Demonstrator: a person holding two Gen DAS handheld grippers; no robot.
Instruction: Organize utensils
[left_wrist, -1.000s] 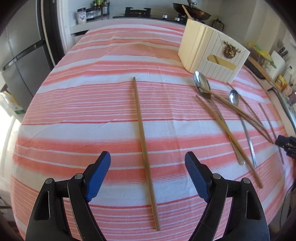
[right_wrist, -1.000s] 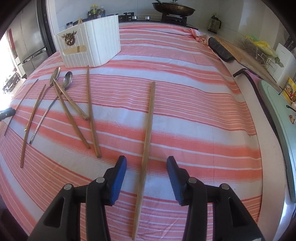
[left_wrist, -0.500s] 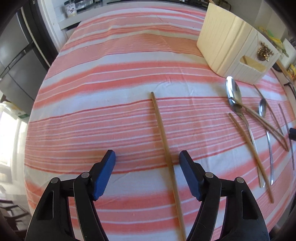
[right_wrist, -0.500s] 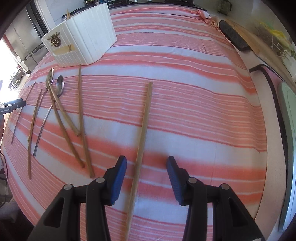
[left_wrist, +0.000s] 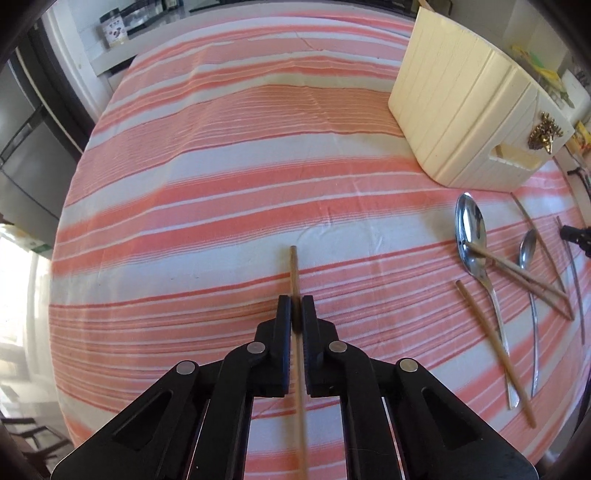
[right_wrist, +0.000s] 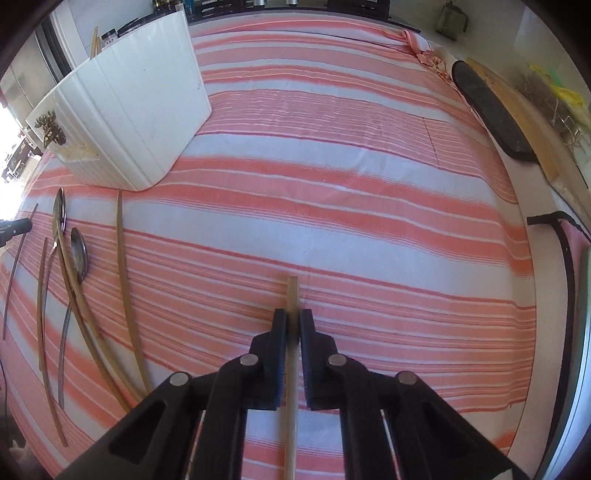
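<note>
While both claws are clamped, each one pinches a wooden chopstick on the striped table.

Your left claw (left_wrist: 294, 308) is clenched on a chopstick (left_wrist: 293, 266) whose tip pokes out ahead of the pads; off to its right lie two spoons (left_wrist: 471, 229) and more chopsticks, near the cream utensil holder (left_wrist: 461, 107). Your right claw (right_wrist: 291, 319) grips its own chopstick (right_wrist: 292, 291), with the holder (right_wrist: 140, 110) and loose utensils (right_wrist: 79, 254) to its left on the tablecloth (right_wrist: 351, 166).
</note>
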